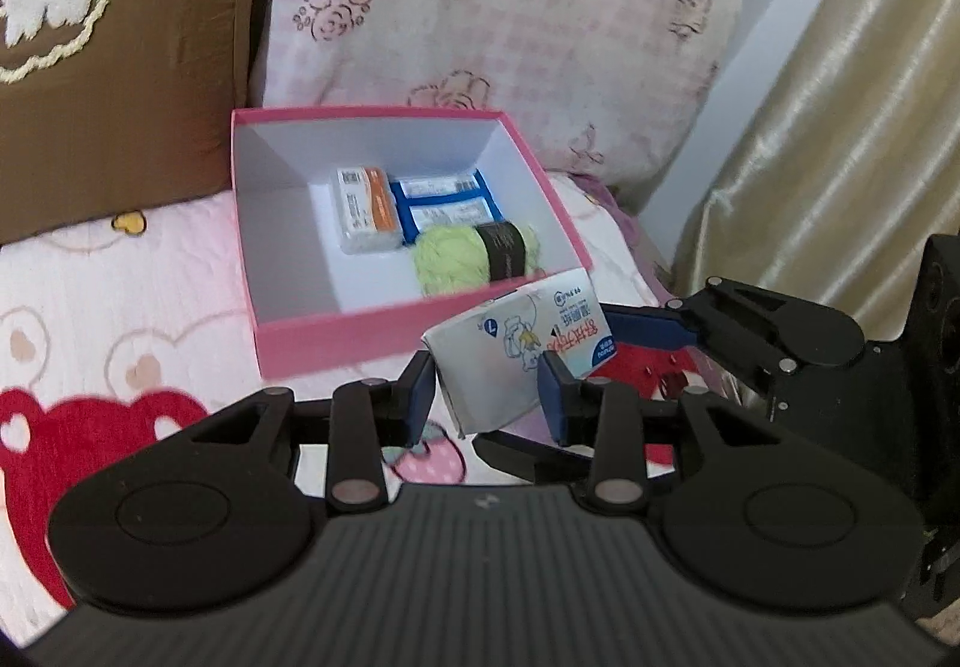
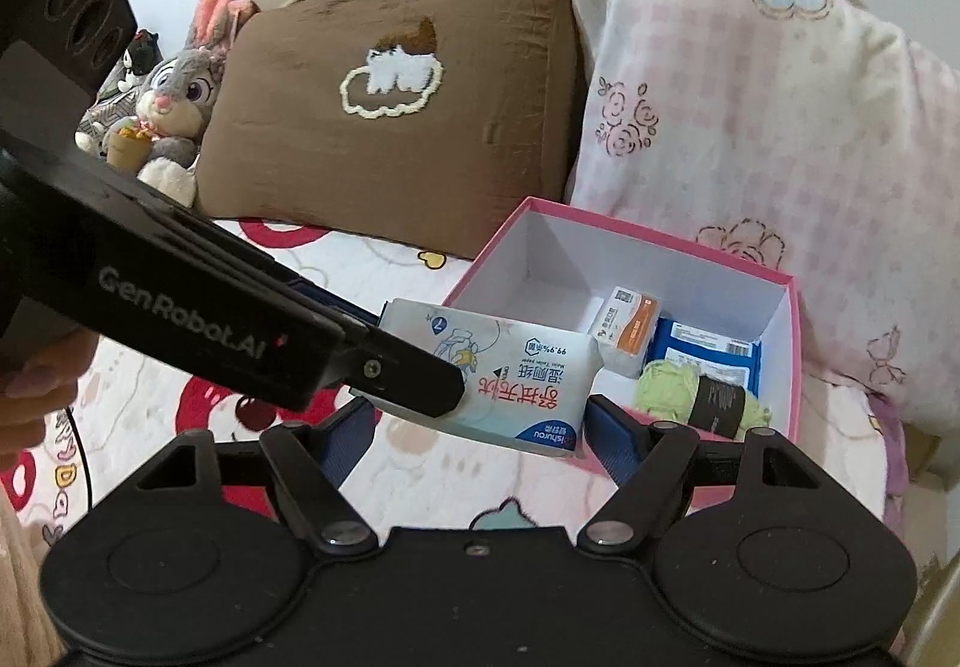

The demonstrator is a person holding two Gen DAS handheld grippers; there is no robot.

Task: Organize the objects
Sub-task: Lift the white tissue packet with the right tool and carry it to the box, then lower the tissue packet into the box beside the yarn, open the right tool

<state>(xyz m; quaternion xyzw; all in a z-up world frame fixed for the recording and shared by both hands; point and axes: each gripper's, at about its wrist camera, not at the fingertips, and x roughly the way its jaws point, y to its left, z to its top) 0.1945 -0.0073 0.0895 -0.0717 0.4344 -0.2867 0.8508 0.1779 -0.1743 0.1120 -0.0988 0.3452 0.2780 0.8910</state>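
Note:
A white pack of wet wipes hangs just above the bed, in front of the near corner of an open pink box. My left gripper is shut on it across its short side. In the right wrist view the pack lies lengthwise between the fingers of my right gripper, whose jaws stand wide and meet its two ends; the left-hand pad is hidden behind the left gripper's finger. The pink box holds an orange-and-white carton, blue packets and green yarn.
A brown pillow and a pink checked pillow lean behind the box. A gold curtain hangs at the right. A plush rabbit sits at the far left by the headboard. A person's hand shows at the left edge.

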